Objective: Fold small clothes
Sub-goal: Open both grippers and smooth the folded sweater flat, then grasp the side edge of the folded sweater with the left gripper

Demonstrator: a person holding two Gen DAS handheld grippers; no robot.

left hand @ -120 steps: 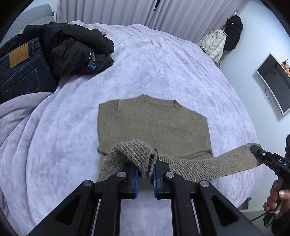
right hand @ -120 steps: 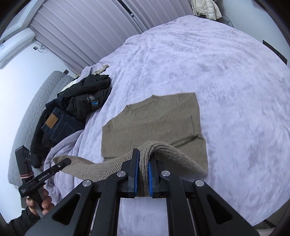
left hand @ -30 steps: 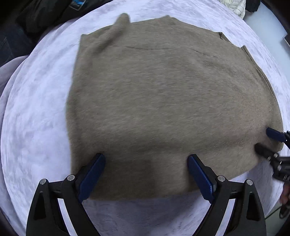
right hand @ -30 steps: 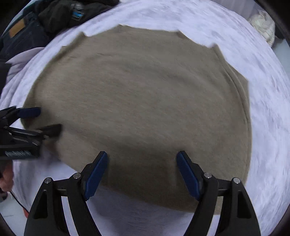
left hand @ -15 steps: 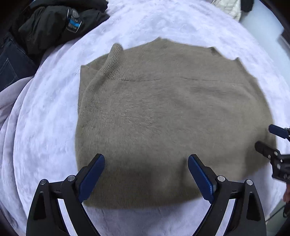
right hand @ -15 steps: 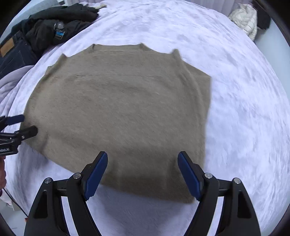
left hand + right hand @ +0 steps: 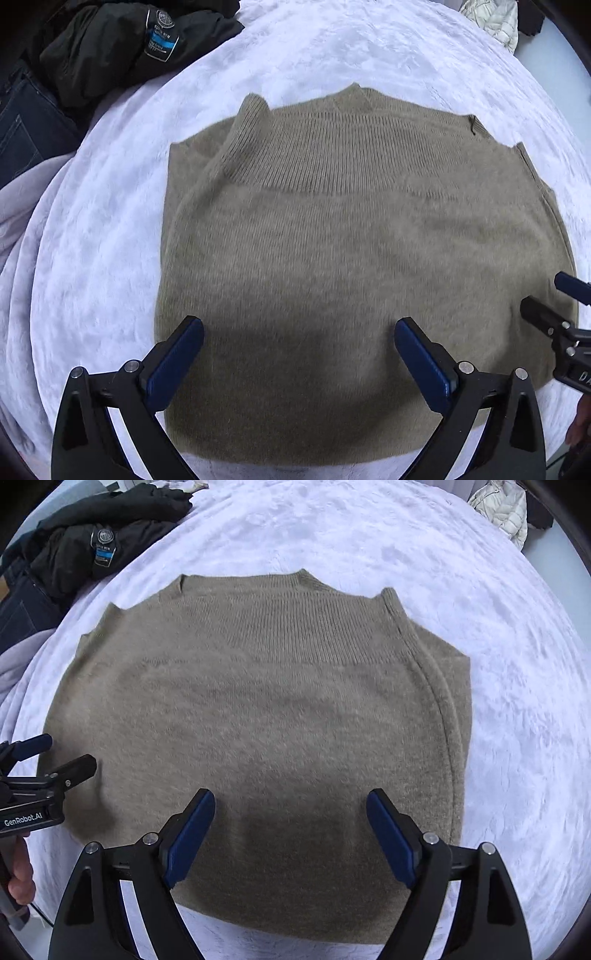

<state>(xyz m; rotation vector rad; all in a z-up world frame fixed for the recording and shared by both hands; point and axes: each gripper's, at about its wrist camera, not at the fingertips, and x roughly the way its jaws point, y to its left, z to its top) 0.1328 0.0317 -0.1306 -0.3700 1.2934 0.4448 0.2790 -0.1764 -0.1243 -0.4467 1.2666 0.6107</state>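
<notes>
An olive-brown knit sweater (image 7: pixel 354 251) lies folded flat on the lavender plush bedspread (image 7: pixel 103 229); its ribbed hem band lies across the far part near the neckline. It fills the right wrist view too (image 7: pixel 266 720). My left gripper (image 7: pixel 299 347) is open and empty, hovering over the sweater's near left part. My right gripper (image 7: pixel 291 819) is open and empty over the near right part. The right gripper also shows at the right edge of the left wrist view (image 7: pixel 554 299), and the left gripper at the left edge of the right wrist view (image 7: pixel 59 753).
A black jacket (image 7: pixel 122 40) and dark jeans (image 7: pixel 22 129) are piled on the bed at the far left. A white puffer jacket (image 7: pixel 502 509) hangs at the far right. The bedspread (image 7: pixel 517 686) surrounds the sweater.
Four seconds ago both grippers were shut on the sweater's lower edge, lifted. Now the sweater lies folded over, both grippers are open, and they have drawn back slightly over the last second.
</notes>
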